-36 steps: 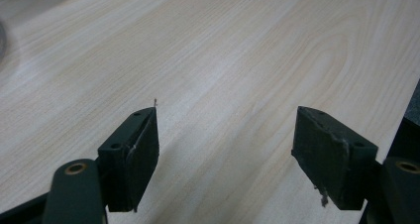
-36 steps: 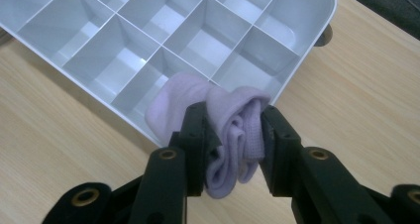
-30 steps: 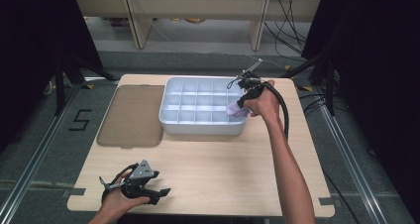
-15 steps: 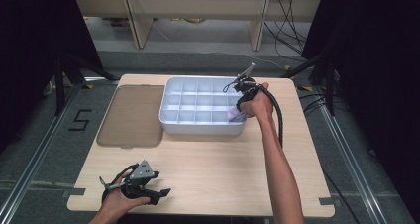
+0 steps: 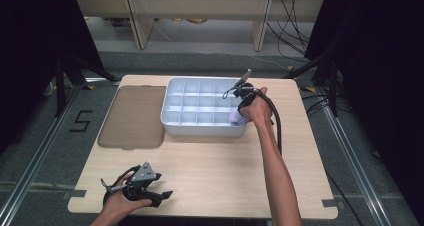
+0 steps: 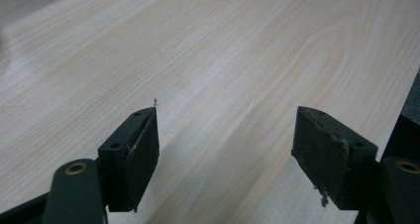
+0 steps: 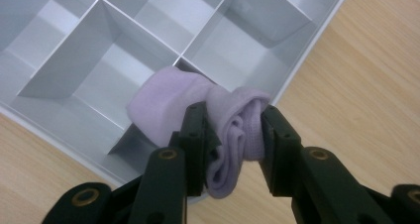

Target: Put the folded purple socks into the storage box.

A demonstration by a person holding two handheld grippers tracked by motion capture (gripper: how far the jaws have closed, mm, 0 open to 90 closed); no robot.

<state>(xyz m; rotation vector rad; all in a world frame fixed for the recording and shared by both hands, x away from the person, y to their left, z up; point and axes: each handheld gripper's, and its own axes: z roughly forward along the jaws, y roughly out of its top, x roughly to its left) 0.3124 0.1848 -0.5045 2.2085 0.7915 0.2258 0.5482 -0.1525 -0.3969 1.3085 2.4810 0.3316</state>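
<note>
On floor left of table, tape mark reads "5".

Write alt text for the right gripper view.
The right gripper pinches a rolled lilac sock between its two black jaws, above the near corner compartment of a white divided tray. The tray's other visible compartments look empty, and it sits on a light wooden table.
</note>
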